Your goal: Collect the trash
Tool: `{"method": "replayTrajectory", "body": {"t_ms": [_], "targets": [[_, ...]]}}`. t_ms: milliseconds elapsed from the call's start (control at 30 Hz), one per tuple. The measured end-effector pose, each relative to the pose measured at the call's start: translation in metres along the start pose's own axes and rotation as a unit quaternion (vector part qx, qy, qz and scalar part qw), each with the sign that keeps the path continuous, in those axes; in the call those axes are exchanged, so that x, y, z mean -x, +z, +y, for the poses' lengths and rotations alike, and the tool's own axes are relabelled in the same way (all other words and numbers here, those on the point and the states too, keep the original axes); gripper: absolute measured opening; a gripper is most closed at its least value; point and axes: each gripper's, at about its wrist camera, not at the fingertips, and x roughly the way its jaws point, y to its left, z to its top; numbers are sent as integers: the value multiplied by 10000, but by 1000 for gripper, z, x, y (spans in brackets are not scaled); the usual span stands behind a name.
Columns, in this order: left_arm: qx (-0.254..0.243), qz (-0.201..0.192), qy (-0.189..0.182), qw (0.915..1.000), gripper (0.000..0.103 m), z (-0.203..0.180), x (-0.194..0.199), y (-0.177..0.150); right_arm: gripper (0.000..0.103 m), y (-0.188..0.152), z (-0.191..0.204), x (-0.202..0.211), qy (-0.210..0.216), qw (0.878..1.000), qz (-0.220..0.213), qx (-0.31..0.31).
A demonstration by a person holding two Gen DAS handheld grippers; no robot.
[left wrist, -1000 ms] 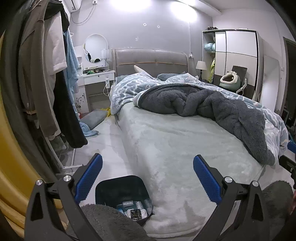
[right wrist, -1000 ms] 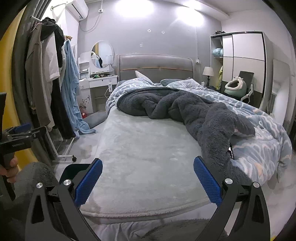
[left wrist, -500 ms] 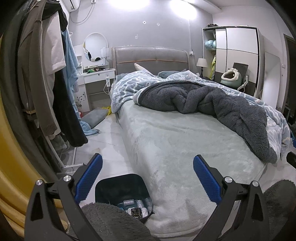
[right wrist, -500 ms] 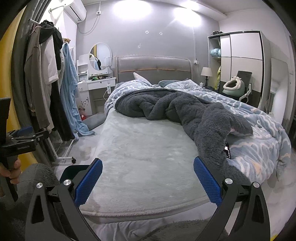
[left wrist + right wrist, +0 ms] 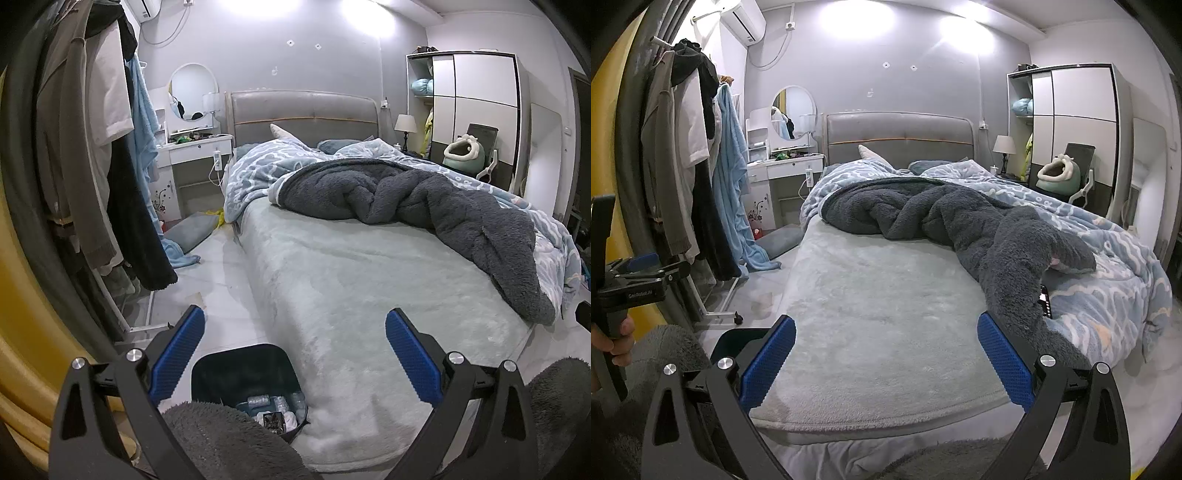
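A dark trash bin (image 5: 236,373) stands on the floor at the bed's near left corner, with several bottles and wrappers (image 5: 271,410) inside. Its rim also shows in the right wrist view (image 5: 738,338). My left gripper (image 5: 293,354) is open and empty, held above the bin and the bed corner. My right gripper (image 5: 884,360) is open and empty over the foot of the bed (image 5: 871,317). A small dark object (image 5: 1044,300) lies under the edge of the grey blanket (image 5: 990,232).
A clothes rack (image 5: 96,177) with hanging garments stands on the left. A white dressing table (image 5: 195,155) and a grey cushion (image 5: 192,230) on the floor are beyond it. A wardrobe (image 5: 476,107) and chair stand at the back right. The left gripper's handle (image 5: 624,291) shows at the left.
Both grippers have drifted slightly back and up, so the room sits a little lower in view. Both stay open and empty.
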Motion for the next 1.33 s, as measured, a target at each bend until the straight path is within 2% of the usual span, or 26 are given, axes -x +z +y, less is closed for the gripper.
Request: {"method": "replayTrajectory", "body": {"t_ms": [1333], "targets": [[41,152,29,9999,100,8,-3,-15,100,0,0,-1,3,10000,-3,14]]}}
